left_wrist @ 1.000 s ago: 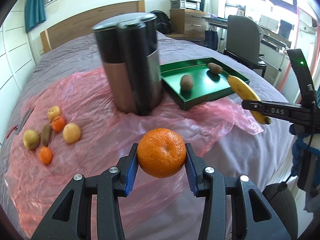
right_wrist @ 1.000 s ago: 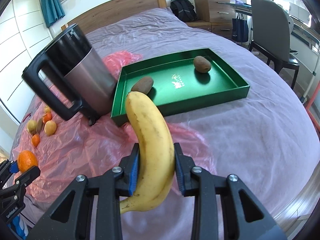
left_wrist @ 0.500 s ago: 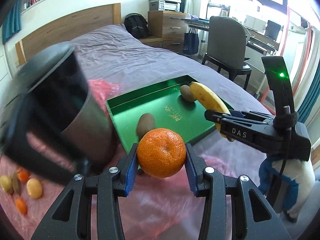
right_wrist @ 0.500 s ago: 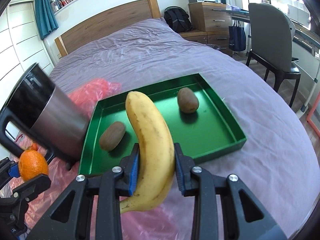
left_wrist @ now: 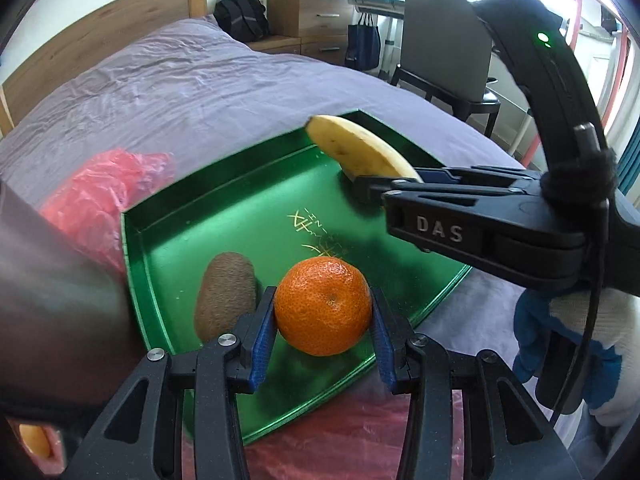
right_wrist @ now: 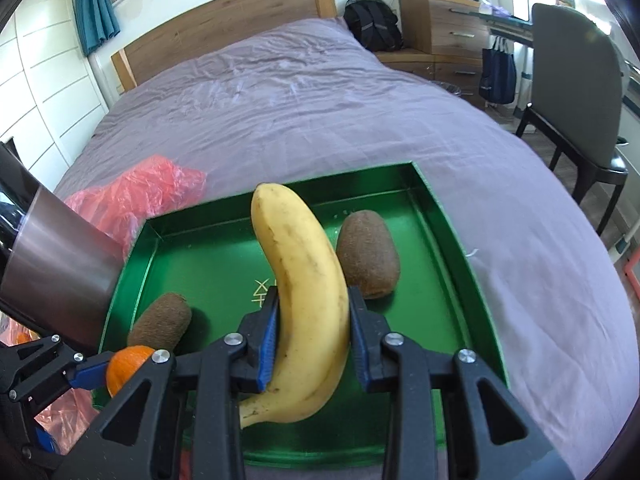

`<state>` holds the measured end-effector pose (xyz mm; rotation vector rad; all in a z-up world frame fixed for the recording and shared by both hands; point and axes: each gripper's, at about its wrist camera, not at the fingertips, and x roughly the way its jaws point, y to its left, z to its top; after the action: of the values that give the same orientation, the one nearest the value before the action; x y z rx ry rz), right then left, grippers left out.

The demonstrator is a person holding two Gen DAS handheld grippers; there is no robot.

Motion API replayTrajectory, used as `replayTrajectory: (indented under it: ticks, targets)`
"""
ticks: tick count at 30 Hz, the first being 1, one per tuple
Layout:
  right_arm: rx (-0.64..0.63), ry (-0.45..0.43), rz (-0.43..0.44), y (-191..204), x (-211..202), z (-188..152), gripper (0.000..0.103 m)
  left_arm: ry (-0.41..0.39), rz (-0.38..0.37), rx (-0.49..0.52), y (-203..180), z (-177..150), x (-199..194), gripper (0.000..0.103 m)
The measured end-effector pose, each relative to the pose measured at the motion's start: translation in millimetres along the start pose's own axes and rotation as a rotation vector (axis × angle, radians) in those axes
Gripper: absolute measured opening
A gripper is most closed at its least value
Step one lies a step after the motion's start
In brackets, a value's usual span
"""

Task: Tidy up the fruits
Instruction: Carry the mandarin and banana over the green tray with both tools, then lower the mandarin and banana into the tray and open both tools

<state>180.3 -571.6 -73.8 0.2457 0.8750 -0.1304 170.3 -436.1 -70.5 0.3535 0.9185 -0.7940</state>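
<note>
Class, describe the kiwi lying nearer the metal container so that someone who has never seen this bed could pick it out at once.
On the purple bed lies a green tray, with a metal container at its left side. Two brown kiwis rest inside; yours is the kiwi in the tray's left part, beside that container. Unlike the other kiwi, which lies right of the held banana, it sits next to the orange mandarin in the left gripper.

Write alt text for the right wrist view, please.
The right gripper holds a banana over a green tray on a bed, with two kiwis inside. At lower left, the left gripper holds an orange.
</note>
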Motion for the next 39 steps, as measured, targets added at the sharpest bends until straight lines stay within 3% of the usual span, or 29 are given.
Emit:
replayTrajectory:
  ticks: [5, 11, 30, 31, 34, 37, 39]
  targets:
    - [-0.024, 0.034, 0.005, 0.9, 21.9, 0.0, 0.000, 0.021, -0.004, -0.003, 2.5, 2.0, 18.9, 0.038]
    - [-0.070, 0.051, -0.047, 5.2, 38.3, -3.3, 0.000, 0.031, -0.004, -0.035, 9.4, -1.8, 29.6, 0.038]
    - [-0.055, 0.016, -0.128, -4.7, 34.4, -10.5, 0.000, 0.039, 0.038, -0.070, 24.2, -14.2, 32.0, 0.040]
    - [-0.050, 0.017, -0.129, -4.9, 34.3, -10.2, 0.004, 0.042, 0.038, -0.069, 24.5, -14.2, 31.7, 0.040]
    - [-0.028, 0.020, -0.123, -8.4, 32.0, -11.9, 0.035, 0.050, 0.039, -0.075, 26.6, -14.6, 29.7, 0.040]
    - [-0.020, 0.024, -0.132, -11.5, 28.2, -14.3, 0.049, 0.045, 0.046, -0.067, 26.1, -15.2, 24.4, 0.044]
    - [-0.006, 0.021, -0.127, -13.2, 23.0, -15.8, 0.051, 0.037, 0.047, -0.064, 24.9, -13.7, 20.2, 0.045]
